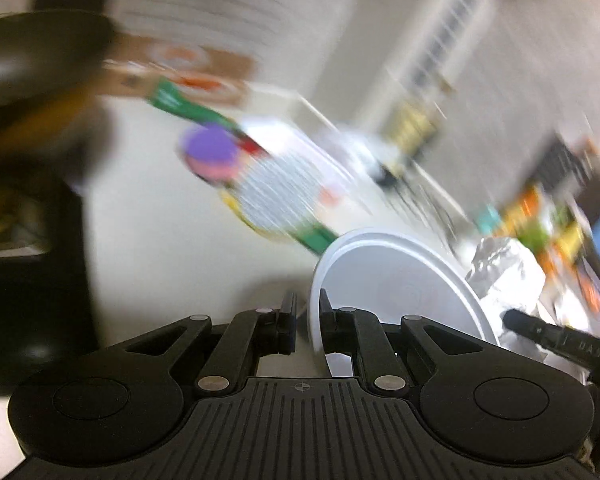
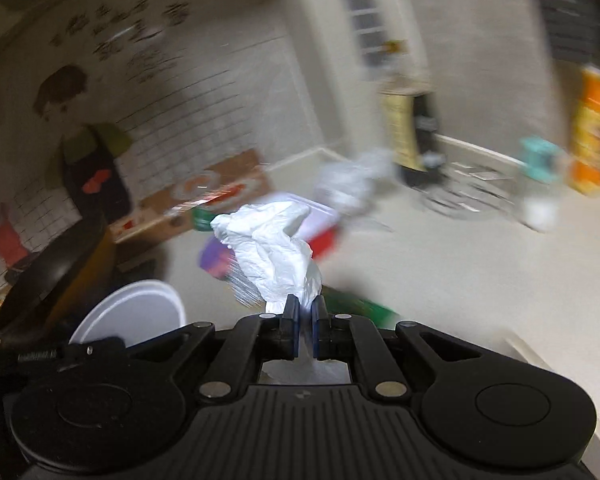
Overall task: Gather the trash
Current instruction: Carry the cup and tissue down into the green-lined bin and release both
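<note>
My left gripper [image 1: 307,320] is shut on the rim of a white disposable plate [image 1: 400,280], which stands on edge above the counter. The plate also shows at the lower left of the right wrist view [image 2: 136,312]. My right gripper [image 2: 306,320] is shut on a crumpled white tissue [image 2: 276,248] held up above the counter. The tissue shows in the left wrist view [image 1: 504,276] just right of the plate, with a right fingertip [image 1: 516,318] beside it. Both views are motion-blurred.
On the pale counter lie a green-edged snack packet [image 1: 276,196] with a purple round patch and a brown pizza box [image 2: 204,196] by the wall. A black pan [image 2: 56,268] sits at the left. A bottle [image 2: 540,188], colourful packages [image 2: 592,132] and a wire rack [image 2: 464,192] stand to the right.
</note>
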`<state>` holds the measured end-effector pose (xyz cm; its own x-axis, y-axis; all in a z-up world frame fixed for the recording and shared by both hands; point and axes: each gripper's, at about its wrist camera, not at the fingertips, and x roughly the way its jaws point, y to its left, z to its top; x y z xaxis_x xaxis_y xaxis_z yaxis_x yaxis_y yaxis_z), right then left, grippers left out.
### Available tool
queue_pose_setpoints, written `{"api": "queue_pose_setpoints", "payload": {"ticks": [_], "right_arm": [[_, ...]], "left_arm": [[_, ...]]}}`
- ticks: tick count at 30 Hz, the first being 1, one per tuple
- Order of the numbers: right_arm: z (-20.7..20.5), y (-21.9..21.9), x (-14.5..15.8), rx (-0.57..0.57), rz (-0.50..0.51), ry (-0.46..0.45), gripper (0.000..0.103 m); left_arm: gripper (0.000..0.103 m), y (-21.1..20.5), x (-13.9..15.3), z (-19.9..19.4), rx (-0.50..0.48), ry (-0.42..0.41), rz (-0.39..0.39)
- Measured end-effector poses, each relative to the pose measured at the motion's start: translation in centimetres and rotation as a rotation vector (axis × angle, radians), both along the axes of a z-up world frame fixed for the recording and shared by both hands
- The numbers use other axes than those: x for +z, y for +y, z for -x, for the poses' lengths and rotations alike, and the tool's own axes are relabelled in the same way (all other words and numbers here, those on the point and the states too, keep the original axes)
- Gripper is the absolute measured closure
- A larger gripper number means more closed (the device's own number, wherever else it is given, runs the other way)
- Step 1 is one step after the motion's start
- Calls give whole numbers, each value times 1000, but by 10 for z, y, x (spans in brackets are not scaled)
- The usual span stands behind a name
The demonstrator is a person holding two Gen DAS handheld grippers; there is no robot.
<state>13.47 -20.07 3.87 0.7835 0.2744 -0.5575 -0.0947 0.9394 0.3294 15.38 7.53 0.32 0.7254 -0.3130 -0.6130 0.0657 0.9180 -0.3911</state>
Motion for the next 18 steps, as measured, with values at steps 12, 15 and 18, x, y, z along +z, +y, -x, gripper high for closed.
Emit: {"api": "queue_pose_setpoints", "payload": {"ticks": [12,15,18], "right_arm": [[153,-108,-162,-407,64,349,97],[167,-116,-213,-438,72,449,97],[166,-118,-256,-443,100,516,97]], "left_arm": [[91,-165,-189,19,-382,367,-237],[91,-188,-271,18,-389,431,-292],[90,-201,-351,9,-378,439,-255]]}}
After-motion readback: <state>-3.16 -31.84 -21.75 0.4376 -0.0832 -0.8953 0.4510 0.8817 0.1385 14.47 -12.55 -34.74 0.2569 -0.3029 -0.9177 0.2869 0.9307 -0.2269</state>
